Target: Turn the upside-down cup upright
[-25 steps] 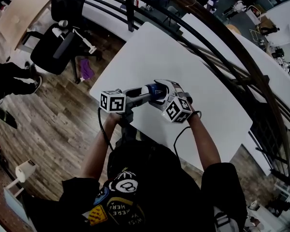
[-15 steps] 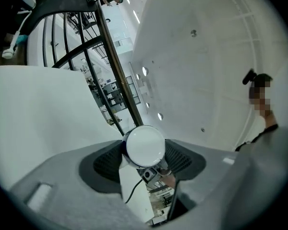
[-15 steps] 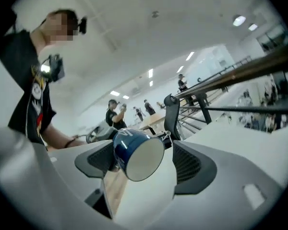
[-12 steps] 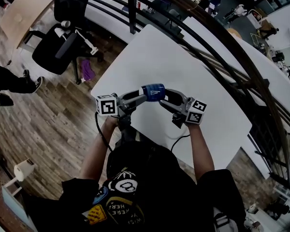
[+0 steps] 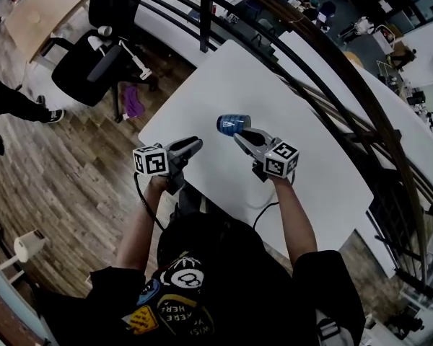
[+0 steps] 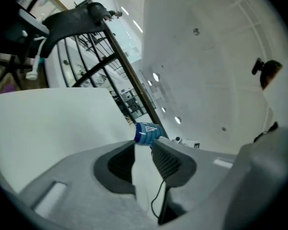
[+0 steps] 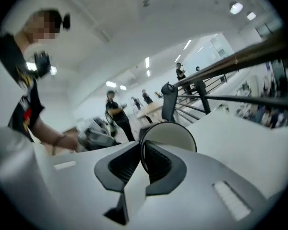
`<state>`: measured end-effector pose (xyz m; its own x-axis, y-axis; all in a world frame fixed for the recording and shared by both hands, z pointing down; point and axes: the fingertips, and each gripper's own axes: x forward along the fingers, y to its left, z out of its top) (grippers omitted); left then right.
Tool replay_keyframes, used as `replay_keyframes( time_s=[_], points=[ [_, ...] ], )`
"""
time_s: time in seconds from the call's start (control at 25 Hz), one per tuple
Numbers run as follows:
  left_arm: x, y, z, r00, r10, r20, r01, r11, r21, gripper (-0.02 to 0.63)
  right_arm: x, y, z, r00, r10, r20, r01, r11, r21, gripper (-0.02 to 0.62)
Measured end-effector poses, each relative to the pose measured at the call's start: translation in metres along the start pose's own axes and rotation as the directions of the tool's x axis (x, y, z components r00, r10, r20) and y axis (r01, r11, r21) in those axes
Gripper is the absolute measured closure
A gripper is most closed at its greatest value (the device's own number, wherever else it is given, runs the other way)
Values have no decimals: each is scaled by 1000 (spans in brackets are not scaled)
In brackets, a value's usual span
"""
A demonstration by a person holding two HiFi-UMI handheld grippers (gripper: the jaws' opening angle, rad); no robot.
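1. Step in hand: mid-flip. The cup [image 5: 233,125] is in the air above the table [image 5: 231,71], lying on its side.
2. Right gripper [image 5: 239,134]: jaws closing narrow on the cup's rim wall, one pad inside and one outside. The mouth faces its camera.
3. Left gripper [image 5: 193,144]: beside the cup and not touching it. Jaws closing, nothing between them.
4. Next, my read: roll the right wrist until the mouth faces up, set the base on the table, then release.

The person's black shirt [image 5: 227,262] bears a round white emblem [image 5: 185,274] with the figure 8. Yellow lettering [image 5: 175,314] below it, seen upside down, reads partly "WERE HERE". The small blue cup [image 6: 146,132] carries a white triangle outline, with no legible words.
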<state>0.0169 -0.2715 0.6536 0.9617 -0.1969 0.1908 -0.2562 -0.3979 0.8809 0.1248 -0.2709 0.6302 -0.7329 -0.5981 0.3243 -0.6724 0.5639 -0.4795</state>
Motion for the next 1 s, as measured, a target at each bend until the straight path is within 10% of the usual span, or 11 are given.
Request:
replay_keyframes(
  time_s=[0.08, 0.2, 0.4, 0.52, 0.64, 0.8, 1.0],
  points=[
    [-14, 17, -5, 994, 102, 24, -102, 995, 4, 581, 27, -31, -24, 963, -161, -215, 110, 966, -233, 565],
    [-26, 23, -25, 981, 192, -31, -189, 979, 83, 600, 68, -58, -48, 858, -286, -427, 48, 872, -488, 563],
    [-41, 20, -40, 974, 224, -47, -218, 970, 104, 601, 117, -82, -68, 672, -415, -613, -178, 713, -678, 558],
    [-50, 17, -42, 972, 230, -45, -225, 970, 95, 601, 131, -84, -66, 623, -432, -652, -282, 654, -702, 554],
    [-55, 19, -47, 975, 213, -65, -207, 974, 89, 600, 135, -83, -59, 651, -410, -639, -269, 663, -699, 514],
    [-57, 16, -49, 981, 181, -76, -174, 981, 91, 601, 118, -70, -27, 777, -419, -470, -48, 705, -708, 477],
    [-52, 6, -39, 971, 231, -58, -208, 942, 263, 601, 48, -26, -11, 912, -388, -130, 322, 876, -358, 528]
  ],
)
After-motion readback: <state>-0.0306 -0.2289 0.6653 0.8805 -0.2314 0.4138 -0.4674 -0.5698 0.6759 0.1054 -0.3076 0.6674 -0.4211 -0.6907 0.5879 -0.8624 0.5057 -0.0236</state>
